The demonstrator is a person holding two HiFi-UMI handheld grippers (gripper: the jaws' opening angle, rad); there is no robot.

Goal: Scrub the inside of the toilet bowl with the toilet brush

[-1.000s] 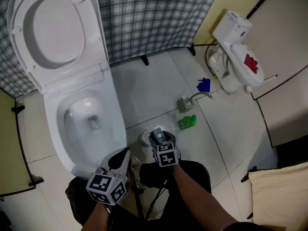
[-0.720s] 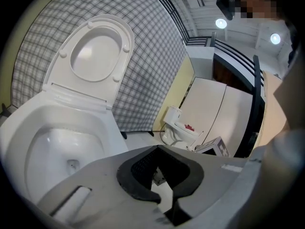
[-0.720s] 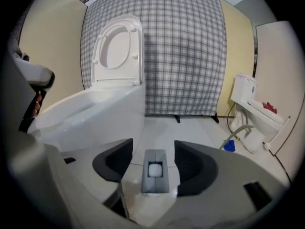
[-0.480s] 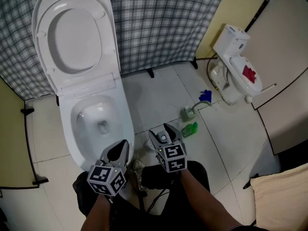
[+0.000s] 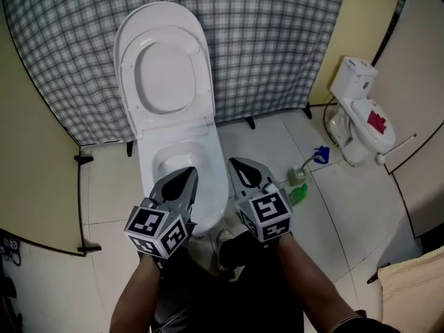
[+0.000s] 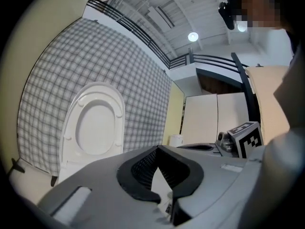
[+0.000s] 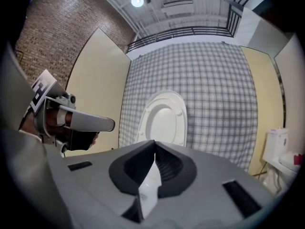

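Both grippers have come up from low beside the toilet's base and now point level toward the raised lid [image 5: 164, 68]. The right gripper [image 5: 234, 161] has just been closing from wide open, and nothing is between its jaws. The left gripper [image 5: 189, 174] is closed too and empty. Neither holds the toilet brush, so the bowl [image 5: 211, 157] isn't being scrubbed. The brush is probably the whitish thing [image 5: 224, 237] on the floor [image 5: 111, 186] by the bowl's front right. It sits below the right gripper, half hidden, so I can't confirm it.

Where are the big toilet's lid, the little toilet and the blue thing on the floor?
raised lid [image 5: 163, 71]: head view, middle of its inner face.
little toilet [image 5: 354, 80]: head view, front of its tank.
blue thing [image 5: 320, 154]: head view, its middle.
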